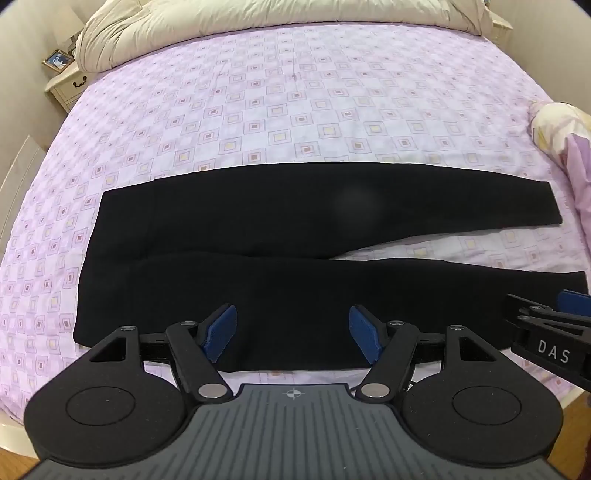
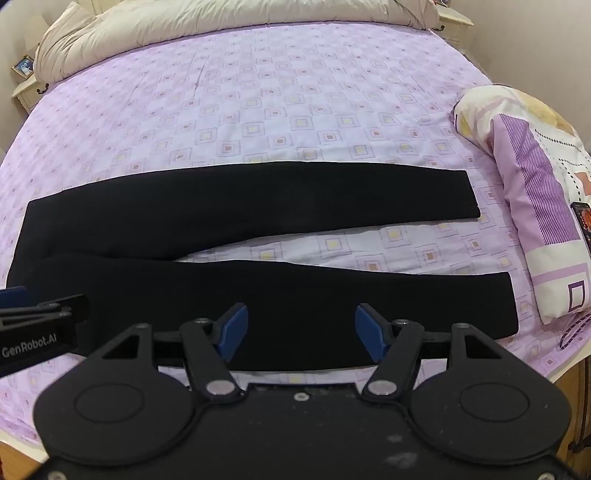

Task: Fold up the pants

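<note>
Black pants (image 1: 280, 258) lie flat on the bed, waistband at the left, both legs stretched to the right with a gap between them. The left gripper (image 1: 292, 330) hovers over the near leg, close to the near edge, with its blue pads wide apart and nothing between them. In the right wrist view the same pants (image 2: 236, 236) spread across the bed, and the right gripper (image 2: 301, 330) hangs open above the near leg further right. Each gripper shows at the edge of the other's view: the right gripper (image 1: 554, 325) and the left gripper (image 2: 33, 325).
The bed has a lilac patterned sheet (image 1: 295, 110). A beige duvet (image 1: 258, 22) is bunched at the far end. A patterned pillow (image 2: 535, 206) with a phone (image 2: 583, 223) on it lies at the right. A nightstand (image 1: 62, 83) with a picture frame stands at the far left.
</note>
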`<state>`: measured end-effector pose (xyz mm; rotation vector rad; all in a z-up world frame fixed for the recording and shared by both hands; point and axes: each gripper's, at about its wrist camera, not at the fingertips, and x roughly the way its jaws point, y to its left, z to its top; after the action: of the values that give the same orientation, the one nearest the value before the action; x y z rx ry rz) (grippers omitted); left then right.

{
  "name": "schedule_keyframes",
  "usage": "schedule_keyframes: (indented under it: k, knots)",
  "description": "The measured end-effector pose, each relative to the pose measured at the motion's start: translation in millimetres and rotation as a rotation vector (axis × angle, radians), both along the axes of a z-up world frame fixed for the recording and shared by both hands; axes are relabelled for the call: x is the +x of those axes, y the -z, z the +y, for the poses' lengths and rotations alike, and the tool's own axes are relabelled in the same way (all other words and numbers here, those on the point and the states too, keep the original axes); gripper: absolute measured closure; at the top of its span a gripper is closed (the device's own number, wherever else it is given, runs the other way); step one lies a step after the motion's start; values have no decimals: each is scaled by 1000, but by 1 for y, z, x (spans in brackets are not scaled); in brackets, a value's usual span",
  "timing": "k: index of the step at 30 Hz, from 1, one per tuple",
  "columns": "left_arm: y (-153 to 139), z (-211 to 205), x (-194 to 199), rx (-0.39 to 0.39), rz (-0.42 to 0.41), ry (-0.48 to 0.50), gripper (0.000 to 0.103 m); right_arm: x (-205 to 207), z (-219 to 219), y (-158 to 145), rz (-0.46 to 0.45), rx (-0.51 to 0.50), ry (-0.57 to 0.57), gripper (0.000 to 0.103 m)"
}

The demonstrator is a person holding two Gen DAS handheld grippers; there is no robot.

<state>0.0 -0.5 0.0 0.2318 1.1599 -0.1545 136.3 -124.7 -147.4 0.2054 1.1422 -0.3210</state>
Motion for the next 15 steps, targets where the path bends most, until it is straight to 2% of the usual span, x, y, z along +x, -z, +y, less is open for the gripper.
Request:
schedule_keyframes:
  k: [15]
  knots:
    - [4, -1, -2, -2, 0, 26, 36, -5, 1, -2, -3, -10, 8, 35]
